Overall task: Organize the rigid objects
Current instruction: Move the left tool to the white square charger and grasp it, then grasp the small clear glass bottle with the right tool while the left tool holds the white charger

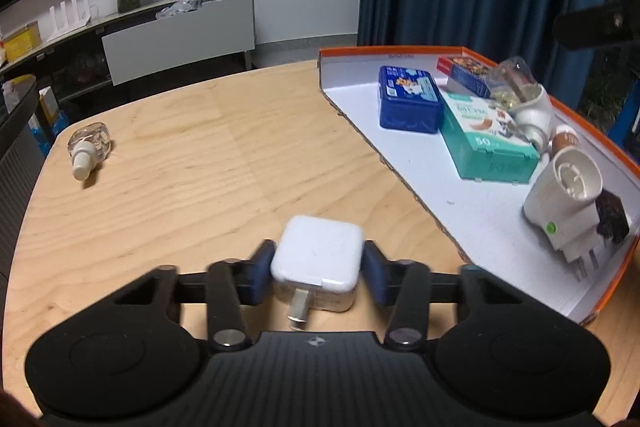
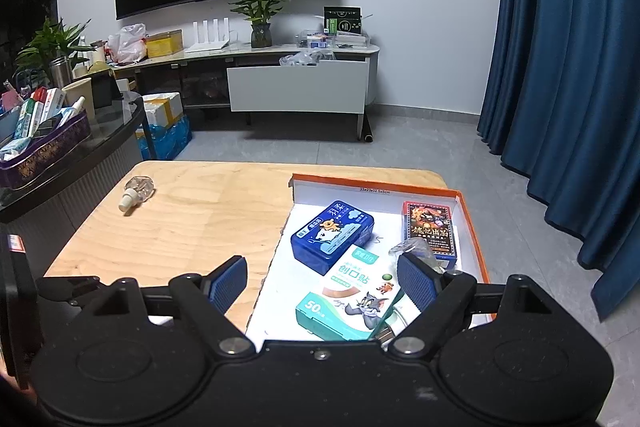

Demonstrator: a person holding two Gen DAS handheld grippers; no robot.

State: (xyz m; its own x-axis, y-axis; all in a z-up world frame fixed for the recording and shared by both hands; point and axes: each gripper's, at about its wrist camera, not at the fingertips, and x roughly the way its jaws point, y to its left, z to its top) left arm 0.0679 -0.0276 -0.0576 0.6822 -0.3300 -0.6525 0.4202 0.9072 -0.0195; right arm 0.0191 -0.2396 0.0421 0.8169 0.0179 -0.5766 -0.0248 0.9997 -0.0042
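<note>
A white cube charger (image 1: 316, 247) sits on the wooden table (image 1: 200, 155) with its metal prongs facing the camera. My left gripper (image 1: 319, 265) is shut on it, a blue pad pressed against each side. To its right lies an orange-rimmed white box (image 1: 400, 51) holding a blue tin (image 1: 408, 99), a teal plaster box (image 1: 484, 143), a card pack (image 1: 464, 71) and a white plug adapter (image 1: 560, 203). My right gripper (image 2: 322, 281) hangs open and empty over the box's near left part, above the teal plaster box (image 2: 352, 291) and beside the blue tin (image 2: 332, 237).
A small clear bottle with a white cap (image 1: 90, 145) lies on its side at the table's far left. A TV cabinet (image 2: 296, 83) and blue curtains (image 2: 560, 67) stand beyond. A dark side table with a basket of boxes (image 2: 40, 143) stands at the left.
</note>
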